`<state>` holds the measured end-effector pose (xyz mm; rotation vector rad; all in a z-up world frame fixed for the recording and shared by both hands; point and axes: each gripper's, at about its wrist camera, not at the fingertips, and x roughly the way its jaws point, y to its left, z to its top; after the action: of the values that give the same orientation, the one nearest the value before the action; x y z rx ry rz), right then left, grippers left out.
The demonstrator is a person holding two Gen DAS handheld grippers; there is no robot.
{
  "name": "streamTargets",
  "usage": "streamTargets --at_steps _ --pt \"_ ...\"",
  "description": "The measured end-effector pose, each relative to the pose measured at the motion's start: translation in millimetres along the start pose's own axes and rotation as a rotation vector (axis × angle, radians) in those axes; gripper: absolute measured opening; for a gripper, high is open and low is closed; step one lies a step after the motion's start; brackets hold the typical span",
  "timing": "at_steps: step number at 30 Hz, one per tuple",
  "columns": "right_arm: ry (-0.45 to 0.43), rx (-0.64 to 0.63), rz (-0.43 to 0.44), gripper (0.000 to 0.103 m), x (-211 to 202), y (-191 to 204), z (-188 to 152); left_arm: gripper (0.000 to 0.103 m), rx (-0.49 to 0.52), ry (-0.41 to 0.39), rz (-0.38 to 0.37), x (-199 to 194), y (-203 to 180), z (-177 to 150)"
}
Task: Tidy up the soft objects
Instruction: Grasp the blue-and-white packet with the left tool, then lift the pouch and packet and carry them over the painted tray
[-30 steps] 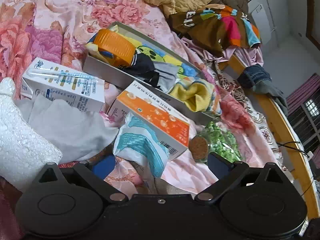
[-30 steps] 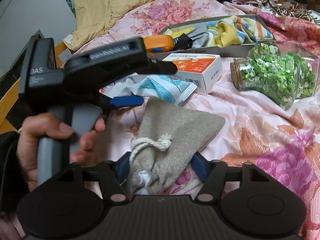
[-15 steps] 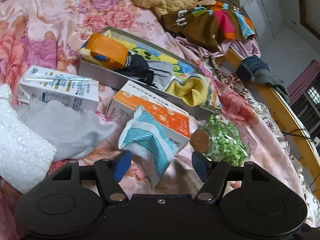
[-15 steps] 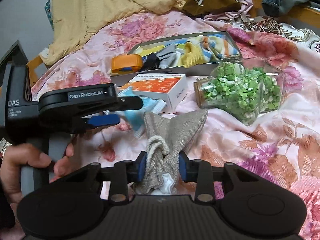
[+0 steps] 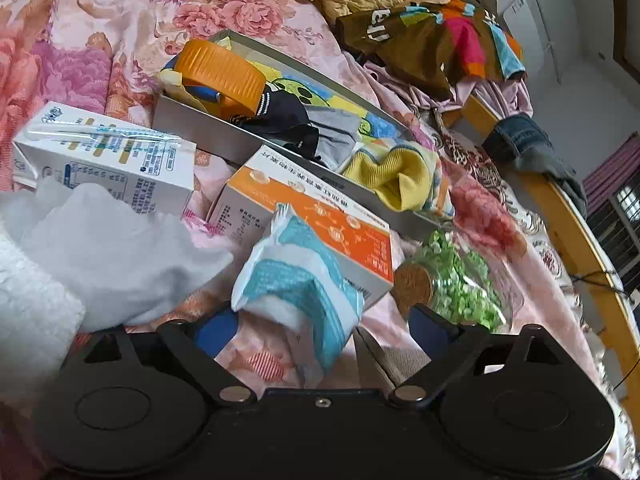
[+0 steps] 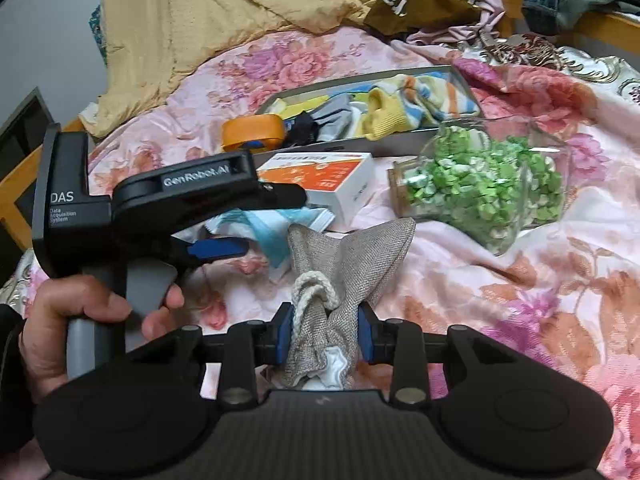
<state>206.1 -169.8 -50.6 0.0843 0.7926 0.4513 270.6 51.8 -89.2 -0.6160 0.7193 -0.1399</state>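
My right gripper [image 6: 325, 332] is shut on the gathered neck of a grey linen drawstring pouch [image 6: 352, 256], whose white cord [image 6: 314, 286] bunches just above the pads. The pouch's far end fans out over the floral bedspread. My left gripper [image 5: 324, 330] has its jaws opening wide, and the lower end of a blue-and-white soft packet [image 5: 296, 280] lies between them untouched. In the right wrist view a hand holds the left gripper [image 6: 272, 222] beside the pouch. A grey tray [image 5: 192, 128] further back holds socks [image 5: 392, 180].
An orange tape roll [image 5: 224, 76] rests on the tray's end. An orange-and-white box [image 5: 332, 224], a blue-and-white box [image 5: 108, 156] and a corked jar of green paper stars [image 6: 480, 188] lie nearby. White cloth [image 5: 112, 252] sits left. Blanket and clothes pile up behind.
My right gripper closed on the pouch's neck and pulled it into a bunch. My left gripper's jaws narrowed around the packet, then spread wide again.
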Motion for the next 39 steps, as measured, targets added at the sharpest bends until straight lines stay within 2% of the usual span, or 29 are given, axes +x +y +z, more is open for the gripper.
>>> streamTargets --at_steps 4,7,9,17,23,26,31,39 --pt "0.003 -0.002 -0.007 0.037 4 -2 -1 0.09 -0.034 -0.031 -0.01 3 5 2" --pt "0.008 -0.006 -0.004 0.037 6 -2 0 0.074 -0.038 -0.045 0.008 2 7 1" --pt "0.013 -0.007 0.0 0.037 8 -3 -1 0.057 -0.066 -0.048 0.012 1 11 2" --pt "-0.001 -0.036 0.0 0.037 9 -1 -1 0.054 -0.098 -0.054 0.006 -3 14 2" --pt "-0.039 -0.106 -0.038 0.034 8 5 -2 0.05 -0.094 -0.061 0.016 -12 7 -3" --pt "-0.063 -0.121 -0.055 0.033 6 6 -1 0.042 -0.088 -0.061 0.004 -18 3 -5" --pt "-0.066 -0.13 -0.067 0.031 7 3 -1 0.041 -0.039 -0.057 0.002 -20 -5 -7" --pt "-0.118 -0.16 -0.091 0.03 2 5 1 0.041 -0.036 -0.099 -0.016 -31 -9 -4"
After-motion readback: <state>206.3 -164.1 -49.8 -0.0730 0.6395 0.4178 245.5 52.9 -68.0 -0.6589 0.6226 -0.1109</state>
